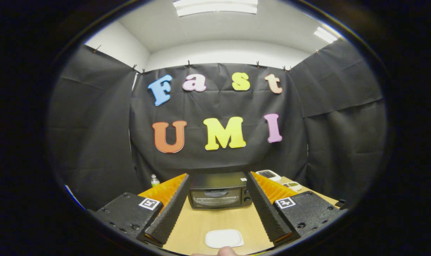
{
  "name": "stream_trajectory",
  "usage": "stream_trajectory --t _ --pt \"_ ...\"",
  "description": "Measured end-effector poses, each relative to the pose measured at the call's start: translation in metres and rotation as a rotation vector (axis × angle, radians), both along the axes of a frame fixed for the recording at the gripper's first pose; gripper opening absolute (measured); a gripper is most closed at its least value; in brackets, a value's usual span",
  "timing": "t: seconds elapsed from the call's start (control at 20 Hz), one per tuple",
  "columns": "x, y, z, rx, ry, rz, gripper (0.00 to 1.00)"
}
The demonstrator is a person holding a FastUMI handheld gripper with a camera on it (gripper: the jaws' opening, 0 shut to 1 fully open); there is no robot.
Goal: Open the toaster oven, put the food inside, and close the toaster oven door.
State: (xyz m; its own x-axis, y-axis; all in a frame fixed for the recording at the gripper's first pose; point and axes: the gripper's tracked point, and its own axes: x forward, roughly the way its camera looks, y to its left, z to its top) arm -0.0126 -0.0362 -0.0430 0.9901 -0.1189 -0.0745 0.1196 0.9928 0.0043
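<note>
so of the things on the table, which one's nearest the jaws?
The white plate, lying between the open jaws of the gripper. The toaster oven, door shut, sits beyond it; the bottle stands off to its left.

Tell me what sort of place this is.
Probably a recording booth, not a kitchen: black cloth walls clipped up under office ceiling lights, and a wooden table holding a closed toaster oven beyond the open gripper.
</note>
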Motion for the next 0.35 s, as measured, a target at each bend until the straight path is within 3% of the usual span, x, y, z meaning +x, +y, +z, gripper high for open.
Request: stream_trajectory --t 0.35 --pt "0.0017 0.0048 -0.0039 -0.050 -0.011 -0.006 1.00"
